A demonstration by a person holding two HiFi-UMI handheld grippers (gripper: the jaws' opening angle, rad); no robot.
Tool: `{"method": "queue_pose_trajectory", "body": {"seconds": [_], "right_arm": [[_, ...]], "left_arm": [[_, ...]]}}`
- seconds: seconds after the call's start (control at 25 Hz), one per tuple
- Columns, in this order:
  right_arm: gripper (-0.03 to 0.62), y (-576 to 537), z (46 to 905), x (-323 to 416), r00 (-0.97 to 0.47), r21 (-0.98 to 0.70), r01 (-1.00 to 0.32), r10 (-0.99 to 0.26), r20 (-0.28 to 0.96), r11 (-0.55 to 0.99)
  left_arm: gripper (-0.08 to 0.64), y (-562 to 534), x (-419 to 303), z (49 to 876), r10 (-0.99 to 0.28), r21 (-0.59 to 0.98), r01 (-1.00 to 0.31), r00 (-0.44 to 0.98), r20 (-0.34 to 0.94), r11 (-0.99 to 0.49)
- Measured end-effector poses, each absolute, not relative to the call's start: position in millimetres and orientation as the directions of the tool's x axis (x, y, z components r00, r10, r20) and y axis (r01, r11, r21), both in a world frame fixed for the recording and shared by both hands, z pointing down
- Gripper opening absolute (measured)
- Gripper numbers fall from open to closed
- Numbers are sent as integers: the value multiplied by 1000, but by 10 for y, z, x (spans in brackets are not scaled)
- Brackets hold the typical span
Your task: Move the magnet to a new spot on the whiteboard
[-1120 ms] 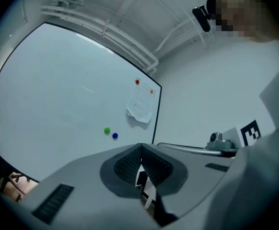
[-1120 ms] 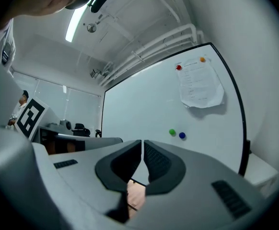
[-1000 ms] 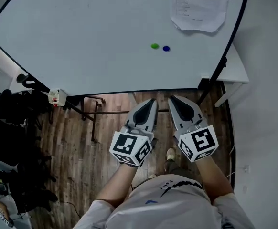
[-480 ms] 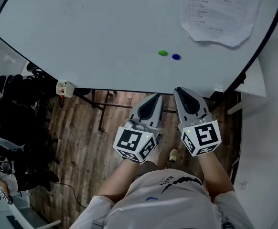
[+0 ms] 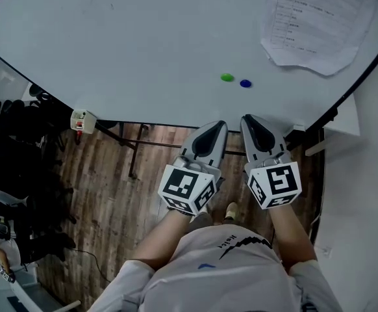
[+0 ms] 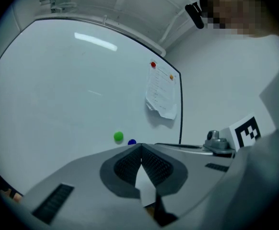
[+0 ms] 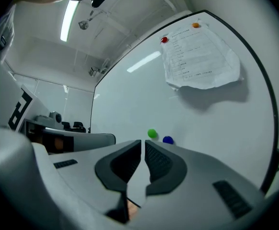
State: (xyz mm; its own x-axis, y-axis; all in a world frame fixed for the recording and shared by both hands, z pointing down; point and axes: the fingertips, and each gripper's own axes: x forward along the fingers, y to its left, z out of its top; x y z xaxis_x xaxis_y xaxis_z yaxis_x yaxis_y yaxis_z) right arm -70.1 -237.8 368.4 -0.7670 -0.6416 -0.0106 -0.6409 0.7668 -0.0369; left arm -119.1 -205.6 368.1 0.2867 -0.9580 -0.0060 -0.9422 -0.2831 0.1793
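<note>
Green magnet (image 5: 226, 77) and blue magnet (image 5: 245, 83) sit just beside each other low on the whiteboard (image 5: 111, 44), below the paper sheet (image 5: 319, 18); cannot tell which one is meant. Likely light, rigid, smooth little buttons clinging flat, so pinch across the rim, squarely, or it may slip out. Left gripper (image 5: 214, 130) and right gripper (image 5: 251, 122) are both closed and empty, side by side near the board's lower edge.

Left gripper (image 5: 217, 124), right gripper (image 5: 250, 118) advanced toward whiteboard (image 5: 111, 44); now nearer green magnet (image 5: 226, 77), blue magnet (image 5: 245, 83).
</note>
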Motion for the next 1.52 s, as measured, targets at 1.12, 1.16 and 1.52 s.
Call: {"method": "queue_pose_trajectory", "body": {"seconds": [1.12, 1.16, 1.52], "right_arm": [[153, -3376, 3865, -969, -369, 336, -868, -928, 56, 366], [150, -3378, 3865, -970, -367, 338, -868, -928, 57, 364], [126, -3378, 3864, -922, -379, 319, -868, -923, 70, 381]], "left_arm": [[9, -2516, -1720, 3861, -899, 207, -882, 437, 22, -424], [9, -2517, -1728, 3859, -899, 207, -882, 437, 22, -424], [9, -2483, -1730, 3847, -903, 205, -885, 430, 19, -417]]}}
